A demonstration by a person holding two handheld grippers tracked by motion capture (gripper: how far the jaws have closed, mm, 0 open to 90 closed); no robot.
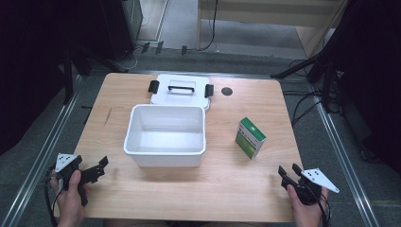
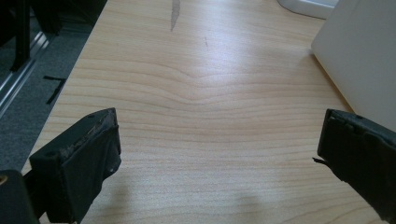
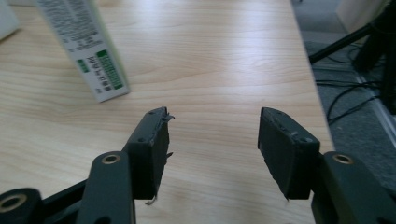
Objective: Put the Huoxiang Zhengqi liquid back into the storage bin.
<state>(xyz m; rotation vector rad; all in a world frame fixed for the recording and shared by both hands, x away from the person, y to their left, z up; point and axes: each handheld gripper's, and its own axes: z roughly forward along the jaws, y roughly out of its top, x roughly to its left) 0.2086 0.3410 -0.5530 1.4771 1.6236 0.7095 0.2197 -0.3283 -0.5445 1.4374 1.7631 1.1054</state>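
Observation:
A white open bin (image 1: pixel 165 135) stands mid-table, its inside bare. Behind it lies its white lid (image 1: pixel 181 90) with a black handle and black clips. A green and white carton (image 1: pixel 250 137) stands upright to the right of the bin; its lower end shows as the carton (image 3: pixel 83 49) in the right gripper view. My left gripper (image 1: pixel 102 165) rests near the table's front left corner, jaws wide apart over bare wood, left gripper (image 2: pixel 219 135). My right gripper (image 1: pixel 287 170) sits at the front right, open and holding nothing, right gripper (image 3: pixel 214 122), short of the carton.
The bin's white wall (image 2: pixel 359 56) shows to the right of the left jaws. A dark round hole (image 1: pixel 227 91) sits in the table (image 1: pixel 227 184) at the back right. Cables and stand legs (image 1: pixel 307 66) lie on the floor beyond the table's edges.

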